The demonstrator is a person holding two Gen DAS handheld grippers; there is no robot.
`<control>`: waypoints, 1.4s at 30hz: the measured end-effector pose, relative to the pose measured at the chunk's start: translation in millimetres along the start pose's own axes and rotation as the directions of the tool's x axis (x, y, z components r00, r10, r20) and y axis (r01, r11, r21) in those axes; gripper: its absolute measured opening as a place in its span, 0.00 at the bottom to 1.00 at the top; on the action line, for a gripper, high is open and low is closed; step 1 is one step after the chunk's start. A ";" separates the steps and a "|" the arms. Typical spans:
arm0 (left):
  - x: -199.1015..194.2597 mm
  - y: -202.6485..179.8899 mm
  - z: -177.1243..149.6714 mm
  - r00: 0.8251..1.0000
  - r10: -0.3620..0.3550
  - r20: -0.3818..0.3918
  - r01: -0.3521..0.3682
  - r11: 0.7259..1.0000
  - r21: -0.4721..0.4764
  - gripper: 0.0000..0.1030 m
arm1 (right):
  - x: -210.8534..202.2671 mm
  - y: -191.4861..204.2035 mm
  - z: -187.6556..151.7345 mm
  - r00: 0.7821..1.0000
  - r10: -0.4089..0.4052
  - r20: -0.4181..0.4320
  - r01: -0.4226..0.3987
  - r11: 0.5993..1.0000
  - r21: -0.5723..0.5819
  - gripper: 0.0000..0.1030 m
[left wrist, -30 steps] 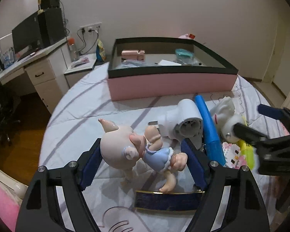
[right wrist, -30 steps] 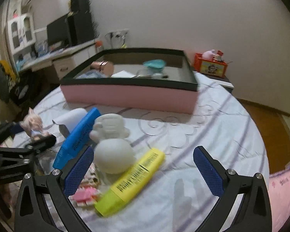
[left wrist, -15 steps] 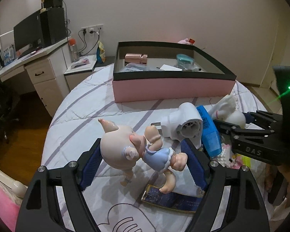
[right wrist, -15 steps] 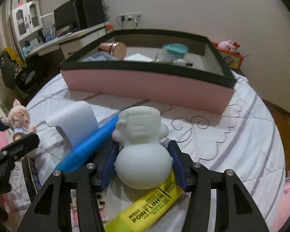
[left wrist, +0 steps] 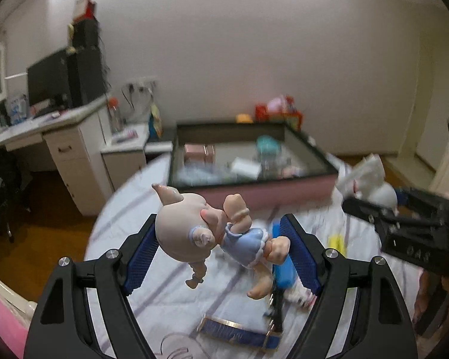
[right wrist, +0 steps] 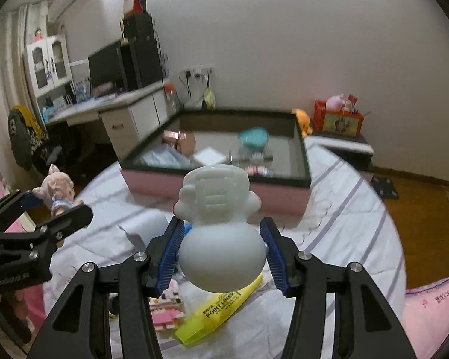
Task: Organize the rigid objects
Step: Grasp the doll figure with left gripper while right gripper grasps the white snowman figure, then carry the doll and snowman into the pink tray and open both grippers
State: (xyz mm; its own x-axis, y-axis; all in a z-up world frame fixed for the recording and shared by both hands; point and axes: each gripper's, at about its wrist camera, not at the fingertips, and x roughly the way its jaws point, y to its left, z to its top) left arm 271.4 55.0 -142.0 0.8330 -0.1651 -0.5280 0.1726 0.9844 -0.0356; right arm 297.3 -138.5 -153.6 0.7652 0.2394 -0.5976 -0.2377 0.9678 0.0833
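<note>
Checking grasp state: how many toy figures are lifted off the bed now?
2. The pink pig doll in a blue dress is held in the left gripper; the white rounded plastic figure is in the right gripper.

The box sits behind the marker (both on the bed).
</note>
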 end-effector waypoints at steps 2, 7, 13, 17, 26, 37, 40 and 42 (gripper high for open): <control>-11.6 -1.5 11.9 0.998 0.008 0.064 -0.008 1.000 -0.010 0.79 | -11.5 -0.7 5.7 0.999 0.002 0.036 -0.002 1.000 0.003 0.53; -27.6 -15.5 35.3 0.985 0.021 0.169 -0.027 0.999 0.031 0.79 | -36.7 -1.3 19.3 0.987 -0.017 0.157 0.018 1.000 -0.003 0.53; -27.9 -33.9 55.5 0.963 0.022 0.267 -0.048 0.995 0.092 0.79 | -49.2 -3.3 36.2 0.967 -0.037 0.253 0.042 0.999 -0.016 0.53; -16.2 -35.3 64.8 0.959 0.040 0.281 -0.072 0.992 0.106 0.79 | -40.6 -6.0 46.5 0.964 -0.045 0.261 0.051 0.999 -0.018 0.53; 29.8 -22.0 83.9 0.953 0.144 0.267 -0.180 0.977 0.117 0.79 | 3.2 -16.6 64.5 0.974 -0.049 0.223 0.055 0.998 -0.021 0.53; 140.8 -20.0 106.0 0.990 0.111 0.085 -0.124 0.977 0.173 0.79 | 91.7 -47.1 88.3 0.994 -0.081 0.071 0.083 0.996 -0.026 0.53; 174.4 -26.4 104.0 0.992 0.125 0.022 -0.127 0.971 0.202 0.79 | 120.1 -54.6 91.4 0.995 -0.102 0.003 0.102 0.994 -0.027 0.53; 191.8 -27.8 101.1 0.991 0.131 -0.028 -0.122 0.969 0.215 0.79 | 135.2 -61.7 91.9 0.993 -0.111 -0.035 0.110 0.994 -0.026 0.53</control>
State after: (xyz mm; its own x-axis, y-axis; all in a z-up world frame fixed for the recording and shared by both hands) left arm 479.6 -10.2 -156.6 0.8334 -0.0327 -0.5517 0.1786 0.9606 0.2129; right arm 470.4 -158.6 -166.3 0.7655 0.1280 -0.6306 -0.1680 0.9858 -0.0038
